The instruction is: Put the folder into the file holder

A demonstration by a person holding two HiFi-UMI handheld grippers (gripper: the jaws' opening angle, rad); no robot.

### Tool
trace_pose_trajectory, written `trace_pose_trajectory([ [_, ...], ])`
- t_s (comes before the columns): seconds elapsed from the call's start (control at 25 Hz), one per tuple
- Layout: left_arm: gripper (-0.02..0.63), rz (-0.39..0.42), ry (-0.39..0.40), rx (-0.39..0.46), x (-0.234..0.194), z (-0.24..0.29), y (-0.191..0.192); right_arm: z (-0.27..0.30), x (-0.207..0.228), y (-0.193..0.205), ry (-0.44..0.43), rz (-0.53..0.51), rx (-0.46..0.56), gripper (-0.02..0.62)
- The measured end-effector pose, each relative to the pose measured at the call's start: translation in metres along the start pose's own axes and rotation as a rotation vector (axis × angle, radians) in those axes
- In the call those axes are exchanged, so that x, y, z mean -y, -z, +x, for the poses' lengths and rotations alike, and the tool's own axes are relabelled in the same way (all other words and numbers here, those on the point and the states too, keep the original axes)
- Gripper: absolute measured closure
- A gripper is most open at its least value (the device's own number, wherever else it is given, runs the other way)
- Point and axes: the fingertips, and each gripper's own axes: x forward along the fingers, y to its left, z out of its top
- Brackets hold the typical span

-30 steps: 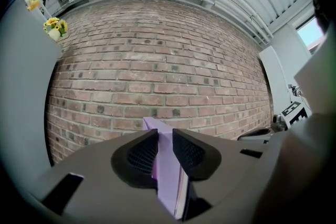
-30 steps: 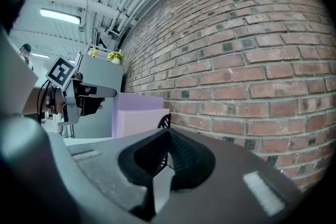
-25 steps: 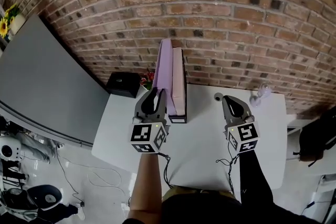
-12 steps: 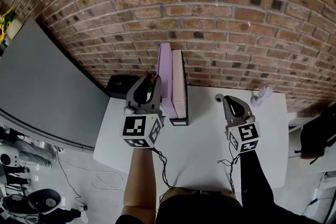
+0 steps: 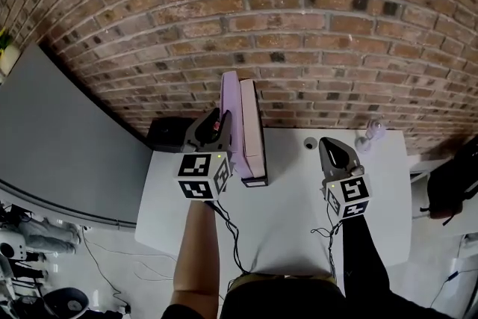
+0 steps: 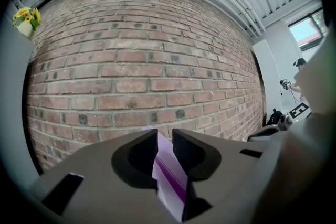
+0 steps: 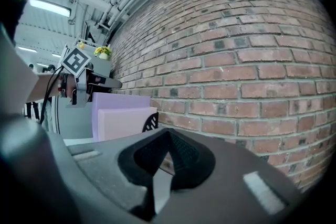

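Note:
A lilac folder [image 5: 230,112] stands upright on edge beside a pink folder [image 5: 252,129] that sits in the black file holder [image 5: 255,179] against the brick wall. My left gripper [image 5: 222,118] is shut on the lilac folder's near edge. In the left gripper view the folder [image 6: 169,178] runs between the pads of that gripper [image 6: 165,139]. The gripper body hides the folder's lower end. My right gripper [image 5: 327,143] hovers over the table to the right, shut and empty [image 7: 166,136]. From there I see both folders [image 7: 118,107] and the holder's mesh end [image 7: 151,122].
The white table [image 5: 284,213] ends at the brick wall. A black box [image 5: 168,134] sits at the back left, with a small round thing [image 5: 311,142] and a clear object [image 5: 373,132] at the back right. A grey panel [image 5: 67,131] stands left, and a black bag [image 5: 448,187] lies right.
My left gripper has shifted a little left and farther from me, still holding the lilac folder. The right gripper has stayed in place.

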Motion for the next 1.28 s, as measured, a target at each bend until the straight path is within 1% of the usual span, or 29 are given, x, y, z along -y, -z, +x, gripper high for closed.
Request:
trace_pose_trajectory([
  [0.2,0.514,-0.006,0.03,-0.054,0.003,0.014,0.016,0.002,0.005,0.001,0.025,-0.004,-0.01,0.595],
  [0.32,0.514,-0.025,0.043,-0.071,0.003,0.019,0.024,0.003,0.01,0.002,0.04,-0.002,-0.014,0.595],
  [0.64,0.515,-0.069,0.073,-0.072,0.002,0.027,0.035,0.007,0.01,0.007,0.05,0.003,-0.024,0.595],
  [1.08,0.523,-0.087,0.085,-0.129,0.004,0.033,0.061,0.012,0.007,0.012,0.045,0.007,-0.038,0.595],
  [1.28,0.545,-0.087,0.103,-0.122,0.008,0.034,0.063,0.013,0.006,0.013,0.044,0.008,-0.038,0.595],
])
